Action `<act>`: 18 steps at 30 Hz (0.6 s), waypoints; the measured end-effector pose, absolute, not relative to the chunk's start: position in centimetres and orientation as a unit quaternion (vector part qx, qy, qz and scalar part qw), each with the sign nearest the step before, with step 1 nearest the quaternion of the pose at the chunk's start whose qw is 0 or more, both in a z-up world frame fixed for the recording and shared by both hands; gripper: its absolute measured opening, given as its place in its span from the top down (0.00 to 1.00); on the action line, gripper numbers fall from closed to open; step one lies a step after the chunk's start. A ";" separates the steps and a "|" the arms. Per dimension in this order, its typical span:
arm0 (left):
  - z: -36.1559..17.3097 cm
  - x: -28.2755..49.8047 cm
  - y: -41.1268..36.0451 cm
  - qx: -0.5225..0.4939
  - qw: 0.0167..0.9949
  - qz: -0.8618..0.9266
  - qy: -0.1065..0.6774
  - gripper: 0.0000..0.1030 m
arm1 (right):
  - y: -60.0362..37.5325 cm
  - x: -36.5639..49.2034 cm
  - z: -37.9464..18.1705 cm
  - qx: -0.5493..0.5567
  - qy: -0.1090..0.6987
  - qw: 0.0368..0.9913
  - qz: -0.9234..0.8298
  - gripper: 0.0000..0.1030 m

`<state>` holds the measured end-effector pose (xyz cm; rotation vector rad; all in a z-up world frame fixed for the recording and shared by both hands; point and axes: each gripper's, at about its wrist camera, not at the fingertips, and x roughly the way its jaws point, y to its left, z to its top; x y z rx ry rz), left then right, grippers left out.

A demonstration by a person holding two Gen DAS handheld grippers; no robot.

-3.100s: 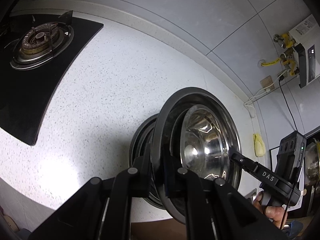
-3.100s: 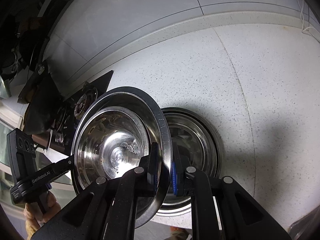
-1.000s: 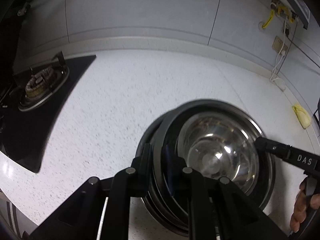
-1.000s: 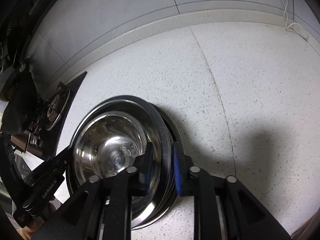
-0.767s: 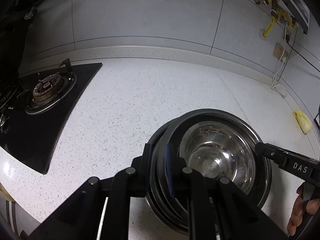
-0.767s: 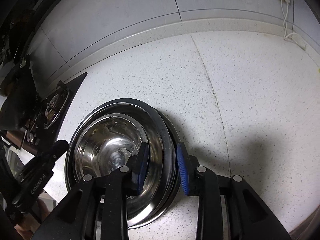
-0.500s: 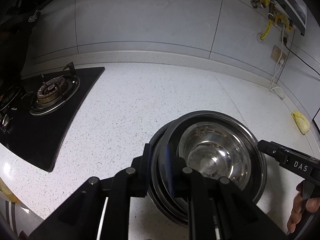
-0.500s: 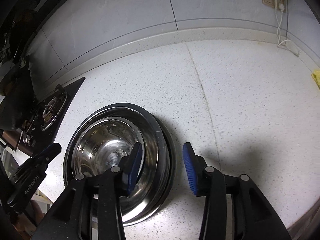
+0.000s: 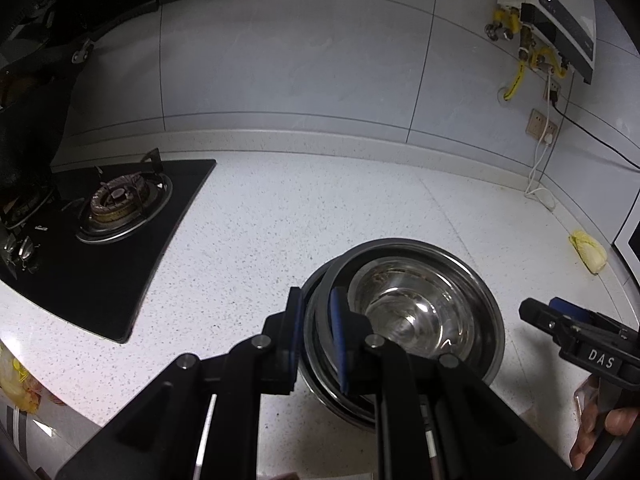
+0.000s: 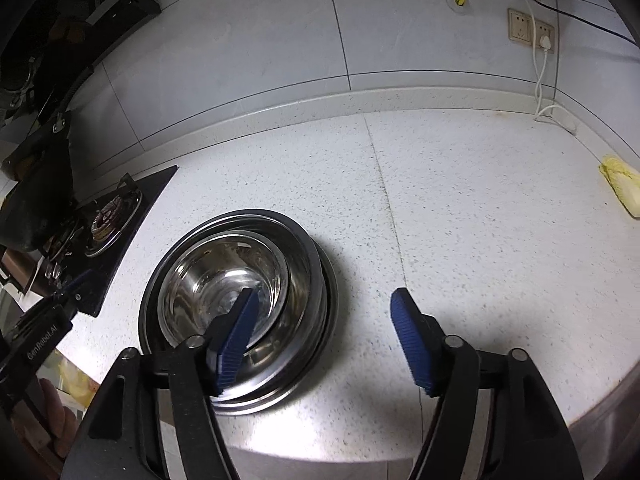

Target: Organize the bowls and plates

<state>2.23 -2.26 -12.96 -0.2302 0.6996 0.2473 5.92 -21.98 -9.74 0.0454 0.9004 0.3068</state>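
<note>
Steel bowls (image 9: 404,320) sit nested in a stack on the speckled counter (image 9: 280,220), low and right of centre in the left view, the stove (image 9: 116,204) off to the left. The left gripper (image 9: 316,328) stays clamped on the stack's near rim. The right gripper (image 10: 324,336) has just been opening; its pads stand apart and clear of the rim. Rigid, light, slick metal: the thin rim is the likeliest hold.

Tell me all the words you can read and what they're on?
"DAS": on the right gripper, seen from the left wrist.
"GenRobot.AI": on the left gripper's body, seen from the right wrist.
Sticker and display on the water heater: too small to read.
</note>
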 end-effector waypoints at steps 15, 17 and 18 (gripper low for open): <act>-10.8 -1.1 -3.3 -0.102 0.933 0.124 0.322 0.86 | -24.5 2.5 -8.3 0.040 0.410 0.902 0.126 0.13; -10.6 -1.5 -3.4 -0.101 0.934 0.124 0.321 0.86 | -24.8 1.9 -8.1 0.041 0.406 0.905 0.124 0.10; -10.5 -1.7 -3.5 -0.101 0.934 0.124 0.321 0.86 | -24.9 1.6 -7.9 0.041 0.403 0.906 0.123 0.08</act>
